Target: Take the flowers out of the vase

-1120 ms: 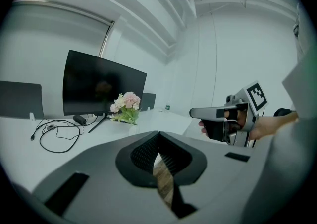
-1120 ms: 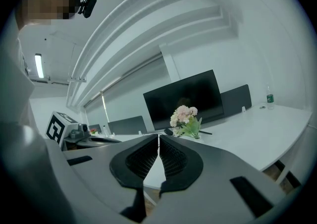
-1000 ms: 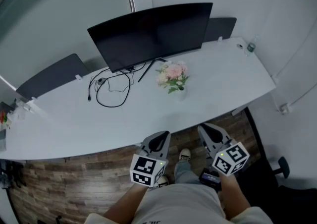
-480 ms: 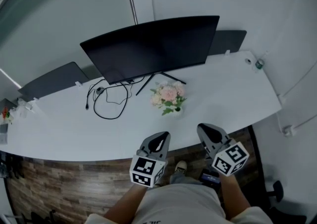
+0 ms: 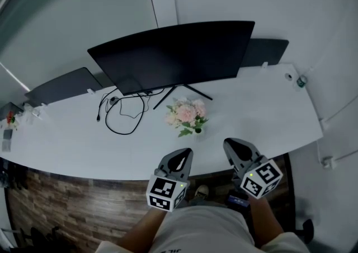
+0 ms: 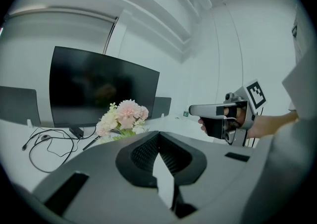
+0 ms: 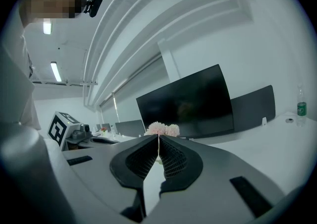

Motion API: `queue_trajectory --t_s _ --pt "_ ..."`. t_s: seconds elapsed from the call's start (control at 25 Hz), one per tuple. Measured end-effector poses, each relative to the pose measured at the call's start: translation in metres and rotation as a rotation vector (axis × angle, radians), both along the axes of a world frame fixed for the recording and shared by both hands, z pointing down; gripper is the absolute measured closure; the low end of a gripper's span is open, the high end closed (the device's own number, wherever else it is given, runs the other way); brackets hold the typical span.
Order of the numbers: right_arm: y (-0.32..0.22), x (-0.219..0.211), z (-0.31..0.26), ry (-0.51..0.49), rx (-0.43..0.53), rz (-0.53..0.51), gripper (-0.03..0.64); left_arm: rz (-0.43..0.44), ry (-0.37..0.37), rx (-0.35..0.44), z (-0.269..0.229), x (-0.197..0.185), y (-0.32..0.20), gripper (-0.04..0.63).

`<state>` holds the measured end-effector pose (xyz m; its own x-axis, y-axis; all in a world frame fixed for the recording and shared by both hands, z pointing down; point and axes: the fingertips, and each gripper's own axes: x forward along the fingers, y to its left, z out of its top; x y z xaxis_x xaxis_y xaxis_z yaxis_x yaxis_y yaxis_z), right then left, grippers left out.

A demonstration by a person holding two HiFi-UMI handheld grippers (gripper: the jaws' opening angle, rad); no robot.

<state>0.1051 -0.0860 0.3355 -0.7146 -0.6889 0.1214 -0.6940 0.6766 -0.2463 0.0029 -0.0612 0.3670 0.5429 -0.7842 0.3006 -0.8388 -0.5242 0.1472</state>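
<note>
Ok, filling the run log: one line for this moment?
left gripper: shut, empty | right gripper: shut, empty | flowers: untouched on desk

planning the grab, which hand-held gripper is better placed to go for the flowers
Right, narrowly. The flowers sit dead ahead of the right hand-held gripper; the left hand-held gripper sees them off to its left. Both are shut and empty.

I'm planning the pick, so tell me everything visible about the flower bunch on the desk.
The flower bunch is a small cluster of pale pink and cream blooms with green leaves. It stands upright on the white desk, in front of the dark monitor. What holds it is too small to make out. Nothing else touches it.
</note>
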Motion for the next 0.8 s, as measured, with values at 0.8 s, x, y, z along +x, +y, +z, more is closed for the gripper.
queue_trajectory --t_s 0.8 --pt "-0.021 -0.01 0.019 0.032 -0.056 0.011 0.584 0.041 0.005 -0.039 0.014 -0.01 -0.02 0.592"
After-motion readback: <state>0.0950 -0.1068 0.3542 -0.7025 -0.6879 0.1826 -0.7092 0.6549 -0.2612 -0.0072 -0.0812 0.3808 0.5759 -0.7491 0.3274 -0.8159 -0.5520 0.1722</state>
